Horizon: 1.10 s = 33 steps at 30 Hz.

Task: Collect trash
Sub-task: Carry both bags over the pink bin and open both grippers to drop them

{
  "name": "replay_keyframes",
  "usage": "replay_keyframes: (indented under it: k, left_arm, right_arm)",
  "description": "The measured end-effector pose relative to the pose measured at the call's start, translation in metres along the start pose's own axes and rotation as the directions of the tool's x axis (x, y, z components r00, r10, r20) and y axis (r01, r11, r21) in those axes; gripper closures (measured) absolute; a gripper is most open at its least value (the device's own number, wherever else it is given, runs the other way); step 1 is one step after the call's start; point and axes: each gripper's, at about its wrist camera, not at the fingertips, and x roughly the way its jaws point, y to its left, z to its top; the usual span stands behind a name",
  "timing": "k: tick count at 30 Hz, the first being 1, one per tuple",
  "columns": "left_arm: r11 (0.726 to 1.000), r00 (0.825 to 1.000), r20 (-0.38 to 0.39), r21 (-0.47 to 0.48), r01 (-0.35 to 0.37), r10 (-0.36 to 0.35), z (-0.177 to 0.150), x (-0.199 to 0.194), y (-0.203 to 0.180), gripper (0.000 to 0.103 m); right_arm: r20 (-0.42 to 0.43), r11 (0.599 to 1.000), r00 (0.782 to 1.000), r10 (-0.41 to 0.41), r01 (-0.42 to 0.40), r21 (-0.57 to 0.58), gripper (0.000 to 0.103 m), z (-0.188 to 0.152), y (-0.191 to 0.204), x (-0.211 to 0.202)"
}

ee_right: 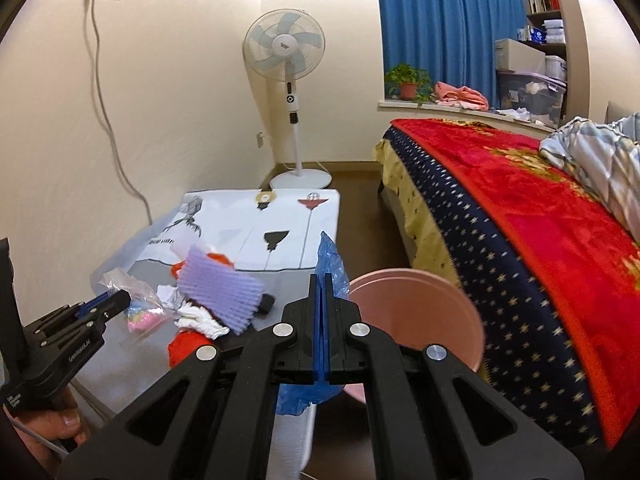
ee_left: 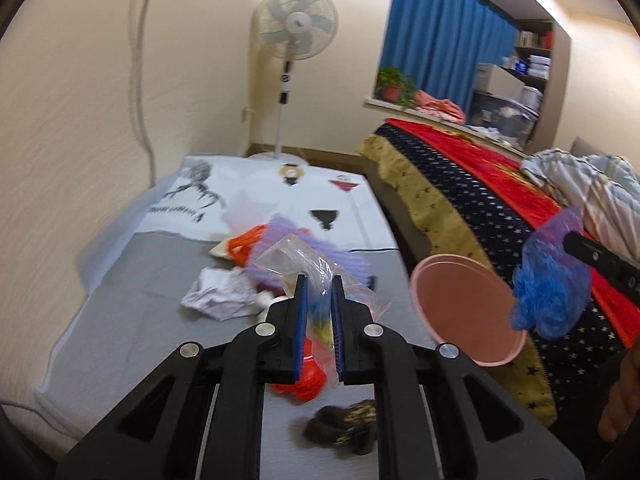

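My left gripper [ee_left: 319, 280] is shut on a clear plastic bag [ee_left: 298, 258] with coloured bits inside, lifted above the grey table [ee_left: 160, 280]. In the right wrist view this gripper [ee_right: 114, 294] shows at the left, holding the same clear bag [ee_right: 138, 302]. My right gripper [ee_right: 323, 278] is shut on a crumpled blue plastic bag [ee_right: 330, 262], which hangs below the jaws beside the pink bin [ee_right: 416, 312]. From the left wrist camera, the blue bag [ee_left: 550, 280] dangles at the far rim of the pink bin [ee_left: 464, 308]. More trash lies on the table: crumpled white paper [ee_left: 218, 294], a purple ribbed piece [ee_right: 218, 292], orange scraps [ee_left: 304, 380].
A bed with a red and navy starred blanket [ee_right: 520, 216] runs along the right, close to the bin. A standing fan [ee_right: 286, 52] is in the far corner. A white printed sheet [ee_right: 260, 236] covers the table's far end. A dark patterned bundle [ee_left: 344, 424] lies near the table's front.
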Motion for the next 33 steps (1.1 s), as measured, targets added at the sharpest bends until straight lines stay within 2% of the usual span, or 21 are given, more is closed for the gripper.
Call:
replay_keyframes:
  k: [9,15,18,22,33]
  left_arm:
    - [0.989,0.994,0.040,0.109,0.102,-0.106,0.034,0.014,-0.058,0.092]
    - [0.977,0.986,0.042,0.149,0.152,-0.160,0.042,0.040,-0.084,0.092]
    - [0.971,0.981,0.035,0.154,0.181,-0.188,0.042,0.055,-0.094,0.092]
    - [0.962,0.974,0.030,0.166,0.215,-0.223,0.036,0.070,-0.104,0.092]
    - [0.944,0.967,-0.017,0.215,0.251,-0.254,0.016,0.101,-0.127,0.092]
  right_arm:
    - [0.038,0.999,0.998,-0.050,0.050,0.009,0.102,0.035,-0.049,-0.001]
    - [0.053,0.992,0.991,-0.119,0.117,0.047,0.102,0.031,-0.082,0.009]
    - [0.054,0.988,0.988,-0.142,0.138,0.069,0.102,0.023,-0.094,0.015]
    - [0.010,0.981,0.988,-0.153,0.150,0.119,0.102,0.012,-0.109,0.031]
    - [-0.026,0.975,0.981,-0.192,0.194,0.107,0.102,0.010,-0.110,0.054]
